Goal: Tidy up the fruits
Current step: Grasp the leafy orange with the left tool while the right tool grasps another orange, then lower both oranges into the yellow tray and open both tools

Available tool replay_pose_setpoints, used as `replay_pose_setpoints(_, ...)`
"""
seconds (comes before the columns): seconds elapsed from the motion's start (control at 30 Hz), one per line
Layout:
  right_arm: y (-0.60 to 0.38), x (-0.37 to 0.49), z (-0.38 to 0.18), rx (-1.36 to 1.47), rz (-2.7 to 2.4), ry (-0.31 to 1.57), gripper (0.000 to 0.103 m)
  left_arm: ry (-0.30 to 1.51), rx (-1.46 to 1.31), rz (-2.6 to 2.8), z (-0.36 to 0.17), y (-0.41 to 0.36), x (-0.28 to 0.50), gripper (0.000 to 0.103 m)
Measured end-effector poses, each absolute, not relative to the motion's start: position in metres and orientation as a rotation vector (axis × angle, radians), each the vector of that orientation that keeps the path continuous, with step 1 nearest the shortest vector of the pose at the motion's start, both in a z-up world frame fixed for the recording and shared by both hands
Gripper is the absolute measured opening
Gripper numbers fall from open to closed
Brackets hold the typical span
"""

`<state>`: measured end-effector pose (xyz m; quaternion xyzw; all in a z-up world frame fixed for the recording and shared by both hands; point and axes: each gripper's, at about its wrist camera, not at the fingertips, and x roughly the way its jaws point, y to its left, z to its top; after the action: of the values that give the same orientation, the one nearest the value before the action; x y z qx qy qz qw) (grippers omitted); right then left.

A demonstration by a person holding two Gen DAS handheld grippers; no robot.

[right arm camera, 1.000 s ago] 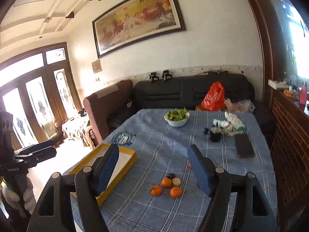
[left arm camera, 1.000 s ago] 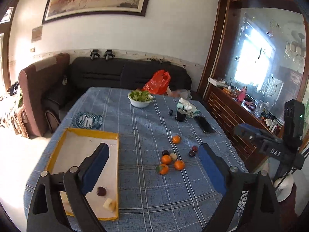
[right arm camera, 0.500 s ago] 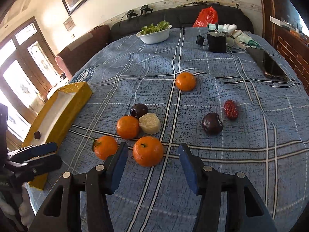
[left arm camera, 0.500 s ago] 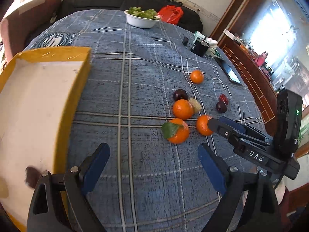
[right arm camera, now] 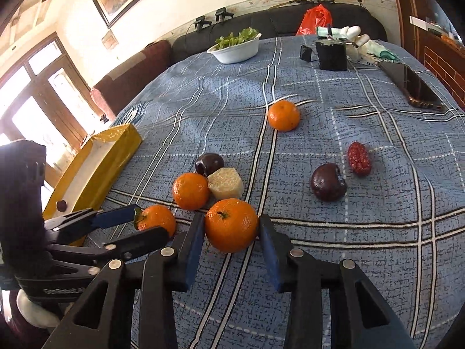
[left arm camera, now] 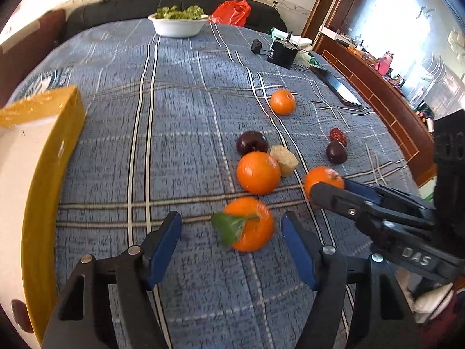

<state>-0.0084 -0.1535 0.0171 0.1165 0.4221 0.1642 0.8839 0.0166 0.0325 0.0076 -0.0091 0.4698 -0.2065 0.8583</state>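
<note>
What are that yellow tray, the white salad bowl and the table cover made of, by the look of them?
Yellow tray: probably cardboard, its wall wrapped in glossy tape or film, judging by the wrinkled shine; the inside is matte white.
White bowl: smooth and plain with a thin rim, so plastic or foam seems likelier than ceramic, though it is hard to tell.
Table cover: woven cloth, blue plaid with a grainy, matte weave.

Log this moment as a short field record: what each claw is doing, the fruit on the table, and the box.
left claw: open, straddling the leafy orange
right claw: closed on a plain orange
loose oranges: one by the pale chunk, one farther back
dark fruit: two plums, one red date
yellow box: left table edge, one dark fruit visible inside
</note>
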Motion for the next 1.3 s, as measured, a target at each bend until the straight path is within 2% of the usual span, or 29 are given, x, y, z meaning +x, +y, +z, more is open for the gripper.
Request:
replay_pose_setpoints(0.13, -0.159, -0.008, 0.018, 0.267, 0.325, 0.869, 0.041, 0.966, 0.021, -0.412, 0.006, 0.023, 0.017, 0.07)
replay_pose_setpoints(0.17, -0.161, -0.008, 0.018, 0.271, 0.322, 0.869, 0.041, 0.962, 0.032, -0.404, 0.006, 0.021, 0.016, 0.067)
replay_pose_setpoints(0.2, -0.162, -0.008, 0.018, 0.276, 0.319, 0.868, 0.041, 0.955, 0.046, -0.391, 0.006, 0.02, 0.014, 0.053)
replay_pose_setpoints(0.27, -0.164, -0.008, 0.019, 0.28, 0.313, 0.865, 0.041, 0.955, 0.052, -0.391, 0.006, 0.019, 0.012, 0.035)
replay_pose_setpoints(0.5, -0.166, -0.01, 0.02, 0.273, 0.286, 0.85, 0.041, 0.949, -0.031, -0.37, 0.017, 0.044, -0.004, 0.035)
replay_pose_setpoints(0.87, -0.159, -0.025, 0.043, 0.383, 0.389, 0.809, 0.041, 0.832, -0.172, -0.175, 0.073, 0.16, -0.056, 0.036)
replay_pose_setpoints(1.1, -0.075, -0.035, 0.067, 0.327, 0.589, 0.833, 0.042, 0.816, -0.23, 0.059, 0.063, 0.248, -0.078, 0.036)
replay_pose_setpoints(1.3, 0.012, -0.032, 0.07, 0.218, 0.71, 0.87, 0.042, 0.822, -0.26, 0.117, 0.052, 0.289, -0.084, 0.036)
